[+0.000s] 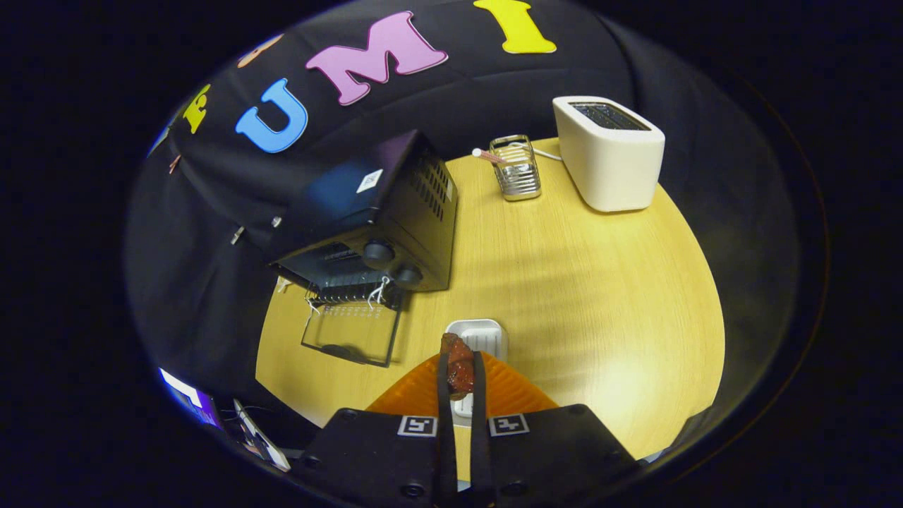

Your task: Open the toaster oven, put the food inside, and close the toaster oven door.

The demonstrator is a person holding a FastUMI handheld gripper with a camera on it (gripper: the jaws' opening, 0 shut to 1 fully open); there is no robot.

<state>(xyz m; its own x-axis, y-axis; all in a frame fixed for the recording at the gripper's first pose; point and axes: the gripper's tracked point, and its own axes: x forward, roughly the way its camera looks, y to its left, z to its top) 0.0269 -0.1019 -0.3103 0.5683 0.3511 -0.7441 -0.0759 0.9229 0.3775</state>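
A black toaster oven (384, 215) stands on the round wooden table (578, 282), ahead and to the left of the fingers. Its glass door (350, 331) hangs open, folded down flat toward me. My gripper (461, 367) is shut on a reddish-brown piece of food (458, 363), held between both fingers above the table. Just beyond the fingers, under the food, lies a small white dish (480, 335).
A white slot toaster (610, 152) stands at the far right of the table. Beside it is a small wire rack (516, 168) with a pink-tipped stick. Dark cloth walls ring the table. The oven's two knobs (391, 262) face me.
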